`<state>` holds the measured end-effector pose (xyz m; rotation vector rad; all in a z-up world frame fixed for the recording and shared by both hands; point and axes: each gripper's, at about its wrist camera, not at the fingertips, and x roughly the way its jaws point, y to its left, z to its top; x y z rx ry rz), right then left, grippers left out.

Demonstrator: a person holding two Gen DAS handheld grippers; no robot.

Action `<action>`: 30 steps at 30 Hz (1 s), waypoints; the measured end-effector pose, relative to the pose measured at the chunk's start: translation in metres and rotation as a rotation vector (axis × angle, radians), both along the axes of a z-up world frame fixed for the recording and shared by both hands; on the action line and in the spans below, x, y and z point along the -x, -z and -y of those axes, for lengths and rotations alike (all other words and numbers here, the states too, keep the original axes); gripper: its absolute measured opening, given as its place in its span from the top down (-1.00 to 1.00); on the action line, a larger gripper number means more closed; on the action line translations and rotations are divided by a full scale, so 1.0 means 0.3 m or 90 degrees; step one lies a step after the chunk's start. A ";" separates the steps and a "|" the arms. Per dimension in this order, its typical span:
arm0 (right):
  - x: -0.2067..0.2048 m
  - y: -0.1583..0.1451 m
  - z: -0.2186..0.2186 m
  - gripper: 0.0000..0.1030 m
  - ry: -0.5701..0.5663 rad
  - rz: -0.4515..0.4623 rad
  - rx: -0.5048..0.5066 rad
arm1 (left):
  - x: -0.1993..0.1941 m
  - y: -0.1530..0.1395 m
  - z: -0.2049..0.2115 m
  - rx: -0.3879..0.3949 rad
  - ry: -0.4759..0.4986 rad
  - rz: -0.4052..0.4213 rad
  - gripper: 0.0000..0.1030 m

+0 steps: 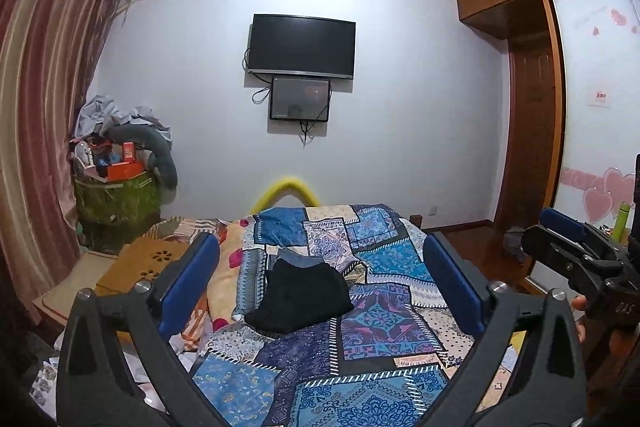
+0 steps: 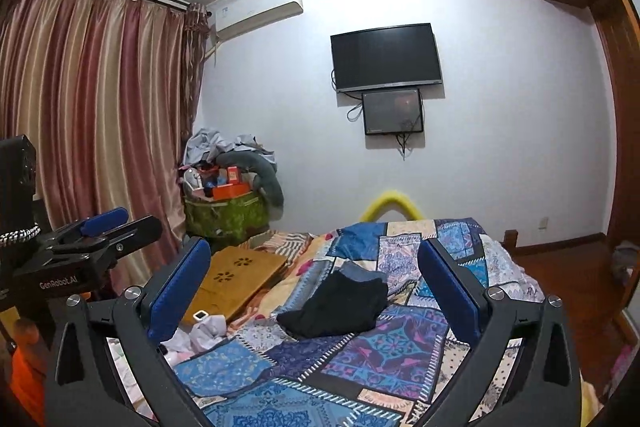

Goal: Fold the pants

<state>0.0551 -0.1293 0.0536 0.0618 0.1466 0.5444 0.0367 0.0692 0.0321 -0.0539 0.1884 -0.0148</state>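
Black pants (image 1: 302, 297) lie in a folded, compact bundle on the patchwork bedspread (image 1: 384, 323), partly covering a folded blue denim garment (image 1: 298, 259) behind them. My left gripper (image 1: 322, 283) stands wide open above the bed, its blue pads framing the pants from a distance and touching nothing. In the right wrist view the same black pants (image 2: 338, 307) rest ahead of my right gripper (image 2: 314, 287), which is also wide open with nothing between its pads. Each gripper shows at the edge of the other's view: the right gripper (image 1: 560, 227) and the left gripper (image 2: 120, 221).
A wooden lap tray (image 2: 234, 277) lies on the bed's left side, with crumpled white items (image 2: 204, 333) near it. A green basket (image 1: 116, 197) heaped with clutter stands in the corner by the curtain (image 1: 44, 107). A wardrobe (image 1: 532, 131) lines the right wall.
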 end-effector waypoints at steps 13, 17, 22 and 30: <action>-0.003 0.010 -0.001 -1.00 0.003 -0.018 0.000 | -0.023 0.030 0.004 -0.004 -0.005 -0.017 -1.00; -0.007 0.004 0.000 -1.00 0.006 -0.019 0.002 | -0.031 0.033 0.007 -0.005 -0.004 -0.018 -1.00; -0.002 0.002 0.004 -1.00 0.009 -0.018 -0.005 | -0.042 0.036 0.012 0.000 0.003 -0.021 -1.00; 0.002 0.002 0.001 -1.00 0.014 -0.020 -0.002 | -0.048 0.041 0.013 0.003 0.007 -0.022 -1.00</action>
